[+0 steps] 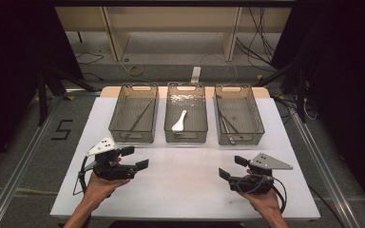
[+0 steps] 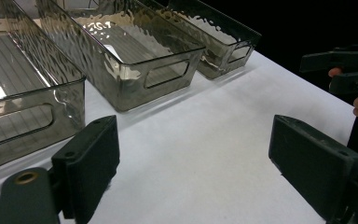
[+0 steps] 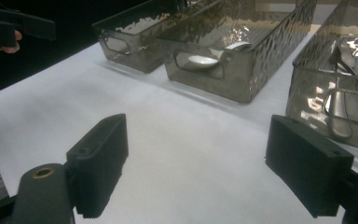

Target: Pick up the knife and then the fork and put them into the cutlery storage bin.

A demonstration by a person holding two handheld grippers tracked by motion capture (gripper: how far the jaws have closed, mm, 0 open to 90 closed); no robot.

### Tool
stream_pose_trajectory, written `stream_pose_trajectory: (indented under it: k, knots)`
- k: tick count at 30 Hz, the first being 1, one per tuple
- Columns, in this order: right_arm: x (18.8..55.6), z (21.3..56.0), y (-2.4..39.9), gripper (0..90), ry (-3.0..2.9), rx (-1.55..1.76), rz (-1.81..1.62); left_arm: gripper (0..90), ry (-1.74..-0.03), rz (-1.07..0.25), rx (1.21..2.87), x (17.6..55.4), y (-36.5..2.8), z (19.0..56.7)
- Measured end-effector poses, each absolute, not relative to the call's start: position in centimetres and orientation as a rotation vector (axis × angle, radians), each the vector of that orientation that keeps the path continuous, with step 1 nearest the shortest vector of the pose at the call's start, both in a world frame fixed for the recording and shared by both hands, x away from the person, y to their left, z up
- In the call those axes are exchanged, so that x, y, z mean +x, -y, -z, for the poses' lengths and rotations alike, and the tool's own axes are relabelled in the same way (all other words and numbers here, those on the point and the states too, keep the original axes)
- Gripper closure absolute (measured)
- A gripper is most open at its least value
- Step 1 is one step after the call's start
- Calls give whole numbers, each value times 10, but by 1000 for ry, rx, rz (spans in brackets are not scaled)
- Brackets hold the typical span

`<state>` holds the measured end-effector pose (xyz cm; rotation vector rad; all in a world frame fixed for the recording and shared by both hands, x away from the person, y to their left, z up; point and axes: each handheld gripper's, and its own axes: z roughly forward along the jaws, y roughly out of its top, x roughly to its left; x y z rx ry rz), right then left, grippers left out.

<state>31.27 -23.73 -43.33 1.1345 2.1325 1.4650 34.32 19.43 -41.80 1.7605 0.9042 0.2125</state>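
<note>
High view: 3 smoky plastic bins; chopsticks (image 1: 140,115) left, white rice spoon (image 1: 179,121) middle, metal cutlery (image 1: 228,126) right. Left gripper (image 1: 135,157) and right gripper (image 1: 232,167) hover over bare tabletop (image 1: 185,180), jaws open, empty. Sorting looks finished.

Held two black tools, left tool (image 1: 134,157) and right tool (image 1: 232,167): blocky rectangular jaws, grey three-cornered top plates, black trailing cables, brass-ringed screw holes.

Bright table, dark surroundings, soft focus
</note>
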Motion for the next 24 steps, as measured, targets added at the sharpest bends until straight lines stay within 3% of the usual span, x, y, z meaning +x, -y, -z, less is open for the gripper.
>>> stream_pose_trajectory:
  k: [24]
  knots:
    - [306,433,244,176,-2101,1155,-1437,157,-879,-197,1778,338,-190,419]
